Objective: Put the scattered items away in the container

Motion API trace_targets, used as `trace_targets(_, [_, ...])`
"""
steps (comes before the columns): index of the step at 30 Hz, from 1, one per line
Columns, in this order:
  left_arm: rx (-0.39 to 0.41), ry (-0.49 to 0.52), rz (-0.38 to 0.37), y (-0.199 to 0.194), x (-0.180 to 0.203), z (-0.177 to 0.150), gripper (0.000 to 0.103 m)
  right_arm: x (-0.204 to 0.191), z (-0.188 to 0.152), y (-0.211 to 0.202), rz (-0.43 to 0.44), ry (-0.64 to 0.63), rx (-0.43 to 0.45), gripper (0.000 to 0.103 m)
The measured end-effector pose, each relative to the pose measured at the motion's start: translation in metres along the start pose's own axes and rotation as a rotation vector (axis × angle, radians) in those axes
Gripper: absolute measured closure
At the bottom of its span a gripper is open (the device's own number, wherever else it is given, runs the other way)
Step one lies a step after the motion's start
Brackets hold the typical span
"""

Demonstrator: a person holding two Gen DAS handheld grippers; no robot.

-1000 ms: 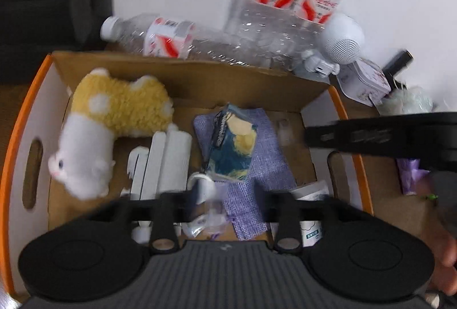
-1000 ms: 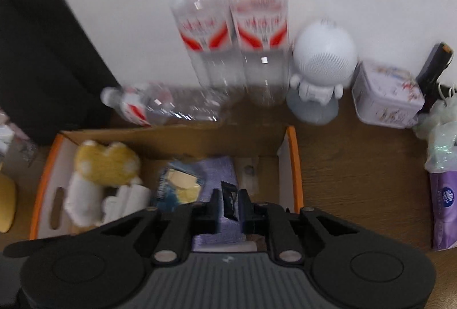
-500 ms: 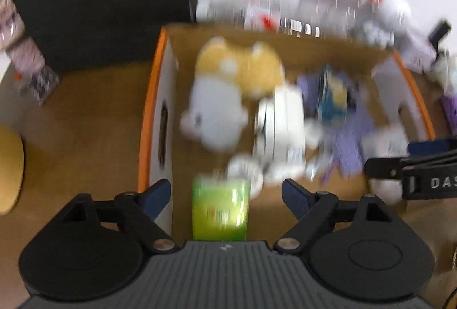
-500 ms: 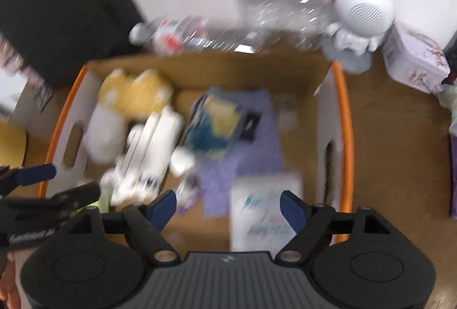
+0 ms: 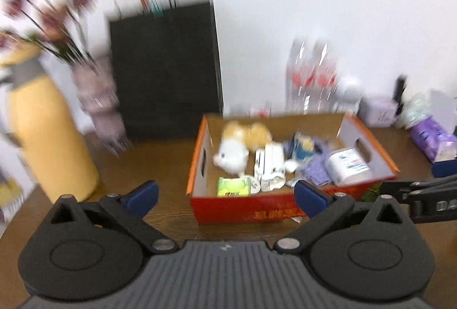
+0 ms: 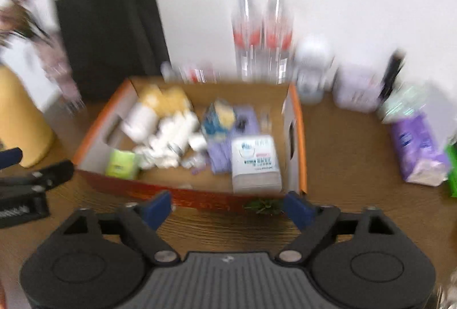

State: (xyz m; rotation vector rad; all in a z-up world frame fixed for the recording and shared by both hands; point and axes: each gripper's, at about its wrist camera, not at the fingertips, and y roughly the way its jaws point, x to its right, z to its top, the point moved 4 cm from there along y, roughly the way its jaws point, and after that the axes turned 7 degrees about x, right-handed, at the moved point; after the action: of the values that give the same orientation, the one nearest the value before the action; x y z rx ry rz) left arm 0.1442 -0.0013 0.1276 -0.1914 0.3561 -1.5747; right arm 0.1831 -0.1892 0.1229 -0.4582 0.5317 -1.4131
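Clutter runs across the wooden table (image 6: 342, 143), taken here from the left side over to the right. At the far left stand a yellow vase (image 5: 48, 137) and a black paper bag (image 5: 165, 66), both apart from the cardboard box (image 5: 257, 209) in the middle. Inside the box, from its left wall: a green tissue pack (image 6: 121, 163) in the near corner, a white-and-yellow plush toy (image 5: 237, 149) behind it, white plastic pieces (image 6: 171, 143), a purple cloth (image 6: 225, 143), then a white tissue pack (image 6: 254, 163) against the right wall. A small green sprig (image 6: 262, 206) lies on the table just outside the box's near wall; it looks light and flimsy, best pinched gently at its middle. Further right, a purple tissue pack (image 6: 414, 149) lies well apart from the box; soft and squashy by the look of it, likely easiest gripped across its narrow side. Clear bottles (image 6: 262, 38) along the back wall seem smooth and liable to slip.

The left gripper (image 5: 225, 192) has its tongs spread wide with nothing between them; the right gripper (image 6: 228, 207) likewise, wide and empty, hovering before the box's near wall.
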Motion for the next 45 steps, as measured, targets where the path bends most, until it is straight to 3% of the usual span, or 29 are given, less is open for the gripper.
trace_targets(2, [0.101,0.047,0.042,-0.041,0.009,-0.041,0.000,-0.005,-0.046,-0.043,0.030,-0.009,0.172,0.000])
trace_targets(5, [0.174,0.057,0.138,-0.084,0.017,-0.096,0.000,-0.011,-0.118,-0.082,0.015,-0.049,0.302,0.000])
trace_targets(8, [0.227,0.042,0.121,-0.119,0.024,-0.134,0.000,-0.015,-0.170,-0.096,-0.033,-0.056,0.307,0.000])
trace_targets(10, [0.186,0.073,0.066,-0.122,0.028,-0.139,0.000,-0.016,-0.191,-0.099,0.002,-0.056,0.274,0.000])
trace_targets(12, [0.099,0.035,0.026,-0.109,0.027,-0.136,0.000,-0.017,-0.195,-0.095,0.023,-0.072,0.249,0.000])
trace_targets(15, [-0.073,-0.043,-0.019,-0.083,0.025,-0.139,0.000,-0.018,-0.191,-0.081,-0.016,-0.063,0.223,0.000])
trace_targets(18, [-0.121,-0.075,-0.002,-0.069,0.021,-0.144,0.000,-0.016,-0.192,-0.066,-0.026,-0.042,0.187,0.000])
trace_targets(23, [-0.215,-0.087,-0.052,-0.051,0.024,-0.149,0.000,-0.015,-0.204,-0.043,-0.052,-0.005,0.091,0.000])
trace_targets(45, [-0.228,-0.075,-0.054,-0.048,0.026,-0.161,0.000,-0.017,-0.209,-0.031,-0.076,-0.015,0.061,0.000])
